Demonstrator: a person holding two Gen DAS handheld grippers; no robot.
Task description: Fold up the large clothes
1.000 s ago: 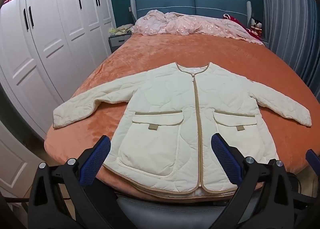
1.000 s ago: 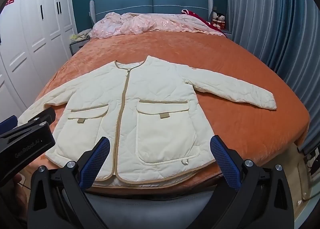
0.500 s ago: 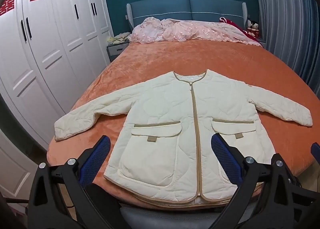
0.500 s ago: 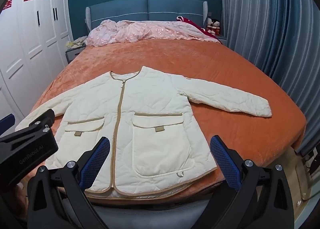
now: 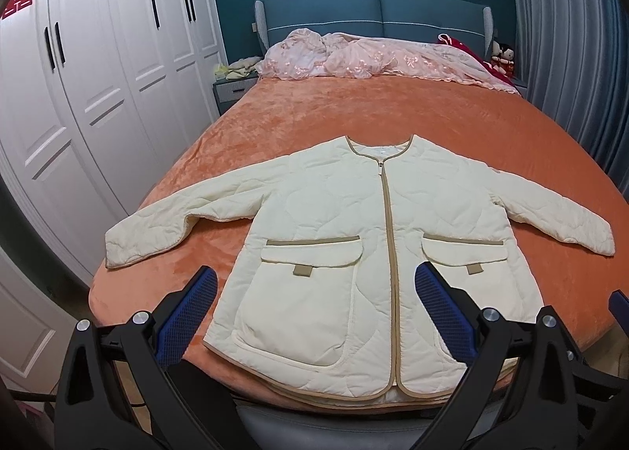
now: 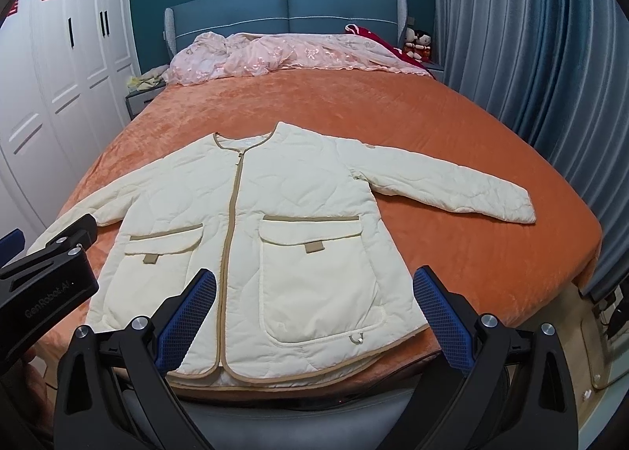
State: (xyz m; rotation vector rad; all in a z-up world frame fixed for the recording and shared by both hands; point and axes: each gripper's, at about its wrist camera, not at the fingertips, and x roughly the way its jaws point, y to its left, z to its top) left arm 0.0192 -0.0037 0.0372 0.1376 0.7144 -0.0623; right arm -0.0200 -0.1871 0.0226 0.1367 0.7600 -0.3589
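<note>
In the left wrist view, a cream quilted jacket (image 5: 365, 245) is seen spread flat, front up and zipped, on the orange bed (image 5: 393, 111). Both sleeves are stretched out sideways, and the hem is laid along the near edge of the bed. Two flap pockets with tan trim are shown on the front. The left gripper (image 5: 318, 316) is held above the near hem, its blue-padded fingers (image 5: 188, 316) spread wide apart, and nothing is gripped between them. White wardrobe doors (image 5: 98, 76) with red paper cuttings are seen at the left, and a pink bedspread (image 5: 369, 58) is bunched against the blue headboard (image 5: 373, 17).

In the right wrist view, the same jacket (image 6: 298, 229) is seen from slightly further right, with one sleeve extended toward the grey curtains (image 6: 530, 56). The right gripper (image 6: 314, 312) is held over the hem by the lower pocket, its fingers (image 6: 444, 316) wide open and clear of the fabric; nothing is held. The black body of the left gripper (image 6: 47, 277) is visible at the left edge, covering the cuff of the other sleeve. Two small dolls (image 6: 417, 43) are set beside the headboard.
</note>
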